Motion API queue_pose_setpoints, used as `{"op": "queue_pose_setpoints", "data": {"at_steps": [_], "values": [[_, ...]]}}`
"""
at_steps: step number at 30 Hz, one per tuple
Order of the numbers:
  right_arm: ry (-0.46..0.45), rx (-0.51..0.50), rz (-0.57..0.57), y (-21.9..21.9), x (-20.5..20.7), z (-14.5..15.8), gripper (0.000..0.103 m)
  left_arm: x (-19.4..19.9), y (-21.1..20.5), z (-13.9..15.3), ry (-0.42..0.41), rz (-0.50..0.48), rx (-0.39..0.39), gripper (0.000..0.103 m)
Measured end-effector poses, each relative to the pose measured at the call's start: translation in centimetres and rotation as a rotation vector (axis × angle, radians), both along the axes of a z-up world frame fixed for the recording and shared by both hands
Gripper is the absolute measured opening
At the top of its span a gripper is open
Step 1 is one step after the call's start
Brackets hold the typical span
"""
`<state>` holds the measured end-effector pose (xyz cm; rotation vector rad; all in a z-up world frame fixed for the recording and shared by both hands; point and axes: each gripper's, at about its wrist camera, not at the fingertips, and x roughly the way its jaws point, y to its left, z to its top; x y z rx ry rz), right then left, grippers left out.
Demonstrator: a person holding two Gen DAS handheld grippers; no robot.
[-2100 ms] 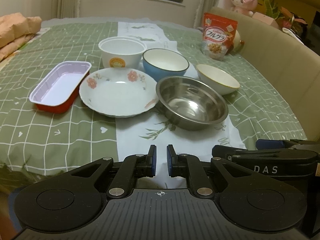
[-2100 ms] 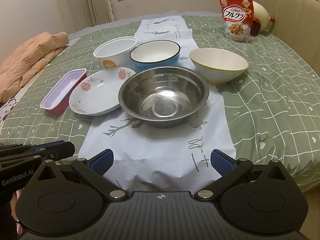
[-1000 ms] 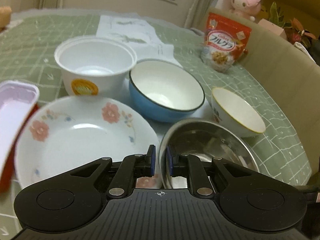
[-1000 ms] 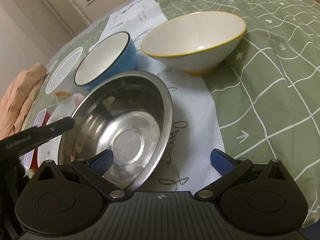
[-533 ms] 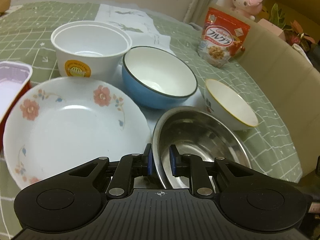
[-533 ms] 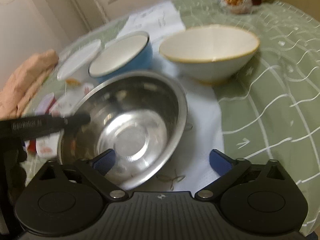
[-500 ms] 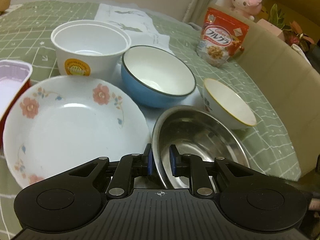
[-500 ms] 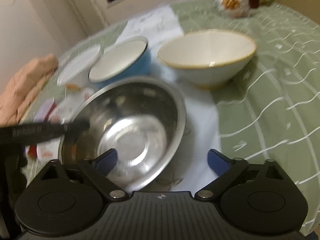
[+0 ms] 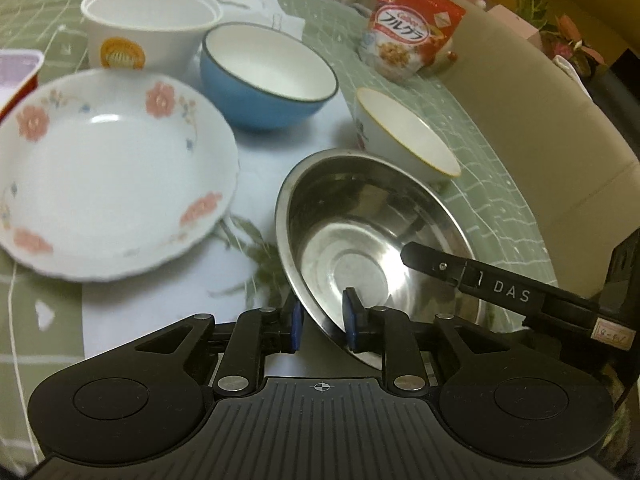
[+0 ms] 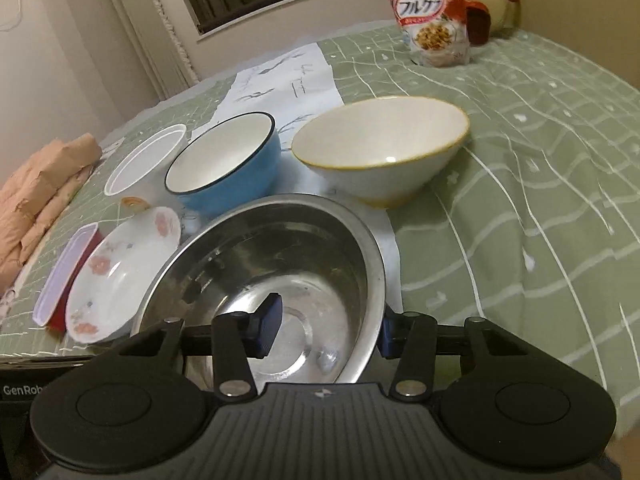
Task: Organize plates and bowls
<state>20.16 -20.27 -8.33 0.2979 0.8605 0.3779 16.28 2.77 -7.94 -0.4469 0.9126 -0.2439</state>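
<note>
- We see the steel bowl point(image 9: 372, 236) tilted, its near rim raised towards both cameras, on the white paper runner point(image 9: 172, 292) that lies over the green checked cloth point(image 10: 520, 200).
- Left gripper point(image 9: 320, 316): narrow gap, jaws opening. The bowl's near-left rim passes between the blue pads; the right pad point(image 9: 349, 312) sits inside the bowl wall, the left pad outside. We see a sliver of gap at the left pad, so we cannot call it a firm clamp.
- Right gripper point(image 10: 326, 326): jaws closing over the bowl's right-hand rim. The left pad point(image 10: 269, 320) stands inside the bowl, clear of the wall; the right pad sits just outside the rim. We cannot tell if the outer pad touches.
- In the left view, the right gripper's black finger point(image 9: 476, 280) reaches over the bowl's far right rim.
- The floral plate point(image 9: 108, 172) lies just left of the steel bowl, apart from it.
- Behind: the blue bowl point(image 9: 268, 76), the white paper cup-bowl point(image 9: 148, 28) to its left, the yellow-rimmed white bowl point(image 10: 380, 148) to its right.
- The red tray with lilac lining point(image 10: 66, 272) lies at the far left, beside the plate.
- The cereal bag point(image 10: 430, 12) stands upright at the back.
</note>
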Motion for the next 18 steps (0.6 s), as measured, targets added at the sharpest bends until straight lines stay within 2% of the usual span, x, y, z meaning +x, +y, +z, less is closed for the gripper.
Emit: {"op": "queue_pose_setpoints", "data": {"at_steps": [3,10,18], "values": [[0.027,0.05,0.005,-0.6,-1.1,-0.3,0.047,-0.4,-0.2,0.2,0.0,-0.01,0.003,0.026],[-0.025,-0.019,-0.029,0.7,-3.2,-0.9,0.047,0.3,0.3,-0.4,-0.023,0.04,-0.011,0.023],[-0.012,0.053,-0.094,-0.5,-2.4,-1.1,0.047,1.0,0.8,-0.8,-0.014,0.083,-0.01,0.023]]}}
